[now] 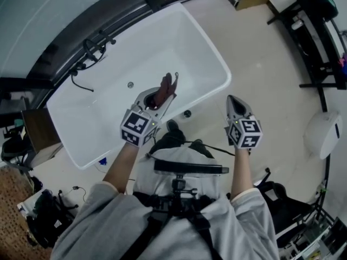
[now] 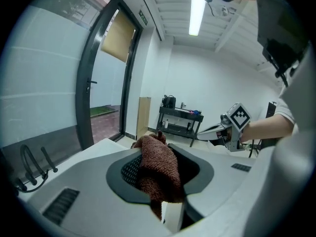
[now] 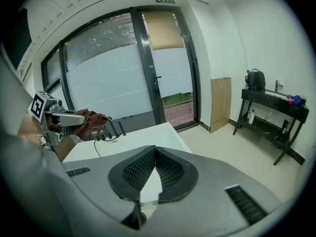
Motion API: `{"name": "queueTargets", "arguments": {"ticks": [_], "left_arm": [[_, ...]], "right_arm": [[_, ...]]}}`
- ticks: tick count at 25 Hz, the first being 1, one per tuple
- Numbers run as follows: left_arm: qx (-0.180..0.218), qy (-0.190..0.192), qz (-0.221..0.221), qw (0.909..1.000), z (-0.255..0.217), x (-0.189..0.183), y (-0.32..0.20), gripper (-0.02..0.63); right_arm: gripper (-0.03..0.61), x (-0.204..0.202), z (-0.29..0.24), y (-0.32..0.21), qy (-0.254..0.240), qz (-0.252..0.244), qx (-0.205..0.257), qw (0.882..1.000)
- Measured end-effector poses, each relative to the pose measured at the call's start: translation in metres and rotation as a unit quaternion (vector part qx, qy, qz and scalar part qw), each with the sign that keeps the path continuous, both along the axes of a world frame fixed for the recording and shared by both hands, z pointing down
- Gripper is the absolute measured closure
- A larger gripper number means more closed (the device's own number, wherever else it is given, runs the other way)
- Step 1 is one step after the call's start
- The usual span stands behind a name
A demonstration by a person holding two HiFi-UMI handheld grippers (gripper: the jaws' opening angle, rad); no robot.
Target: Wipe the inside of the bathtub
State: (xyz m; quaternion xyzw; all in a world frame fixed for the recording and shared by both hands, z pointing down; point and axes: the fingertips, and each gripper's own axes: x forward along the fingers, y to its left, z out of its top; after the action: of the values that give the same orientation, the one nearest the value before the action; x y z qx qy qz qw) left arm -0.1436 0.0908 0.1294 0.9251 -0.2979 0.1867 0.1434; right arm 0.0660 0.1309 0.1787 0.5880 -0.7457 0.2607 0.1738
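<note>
Starting at the left of the head view, the dark faucet fittings sit on the far corner of the white bathtub, with the small round drain showing on its pale bottom. The tub looks dry and bare, and by my read no wiping has started yet. Moving in, the left gripper hangs over the near side of the tub, and its own view settles the grip: the jaws are clamped on a reddish-brown terry cloth, a thick fold pinched between the pads with the loose end poking out past the tips. The cloth is up in the air above the tub's inside, not touching the surface as far as I can tell. It looks light, soft and floppy, so it should drape and bunch rather than hold a shape. A grip on a gathered fold like this one seems right, leaving a free wad out front to press flat on the wall. The tub's smooth surface should let it slide easily, though a shallow pinch could let it tug loose. Further right, the right gripper hovers over the beige floor just outside the tub rim, jaws brought together on nothing, pads meeting at the tips. Far right, a black rack stands well apart from everything.
</note>
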Motion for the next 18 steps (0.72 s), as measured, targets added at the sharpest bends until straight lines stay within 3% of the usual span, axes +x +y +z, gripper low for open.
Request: {"name": "queueTargets", "arguments": {"ticks": [9,18], "left_arm": [[-0.035,-0.011,0.027,0.999,0.044,0.033,-0.028,0.503],[-0.082,-0.011,-0.002,0.9966,0.105,0.087,-0.048,0.503]], "right_arm": [[0.577,0.01,0.031,-0.03,0.014,-0.014,-0.034,0.999],[0.577,0.04,0.102,-0.068,0.015,-0.092,-0.07,0.993]]}}
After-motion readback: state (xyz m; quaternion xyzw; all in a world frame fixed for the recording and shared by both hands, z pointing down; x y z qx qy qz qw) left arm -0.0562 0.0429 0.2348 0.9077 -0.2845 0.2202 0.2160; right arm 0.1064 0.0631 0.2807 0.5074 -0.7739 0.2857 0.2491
